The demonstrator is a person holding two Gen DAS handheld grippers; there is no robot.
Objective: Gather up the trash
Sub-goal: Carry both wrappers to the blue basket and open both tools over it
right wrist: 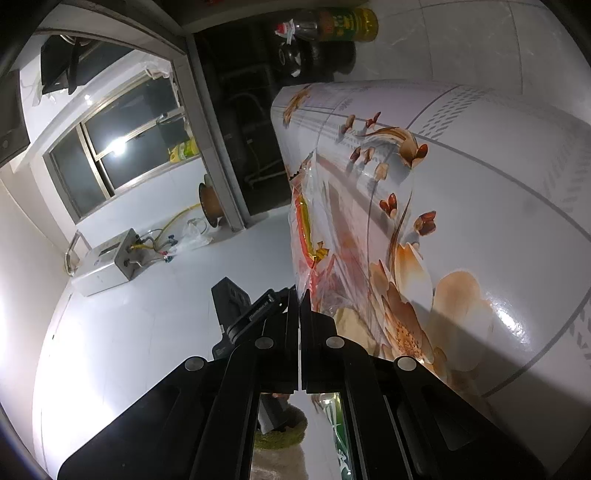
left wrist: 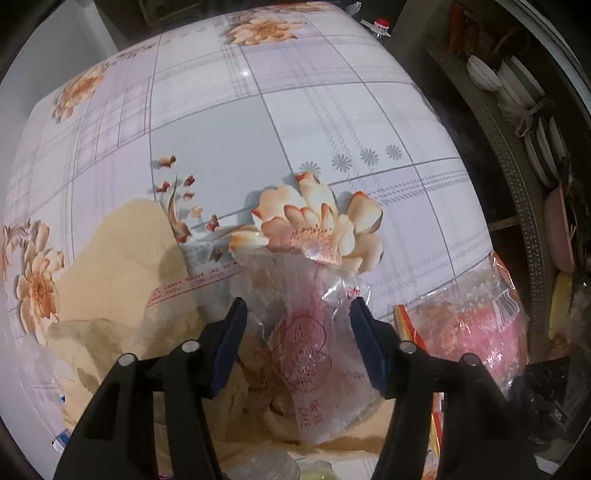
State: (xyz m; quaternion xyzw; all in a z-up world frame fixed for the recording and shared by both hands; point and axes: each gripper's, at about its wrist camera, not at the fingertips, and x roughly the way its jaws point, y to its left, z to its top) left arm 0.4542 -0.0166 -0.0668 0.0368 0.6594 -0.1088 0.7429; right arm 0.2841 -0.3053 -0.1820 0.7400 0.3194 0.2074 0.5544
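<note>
My left gripper points down over the flowered table. A clear cake wrapper with a red heart print fills the gap between its blue pads, and both pads press on its sides. Under and left of it lies crumpled brown paper with a strip of red-printed tape. A clear bag with red and yellow print lies at the table's right edge. In the right wrist view my right gripper is shut on the near edge of that bag, which hangs along the table edge.
A dark shelf with stacked white plates and bowls stands close to the table's right side. A red-capped bottle sits beyond the far edge. Past the table are a window, a metal box with hoses and a yellow oil bottle.
</note>
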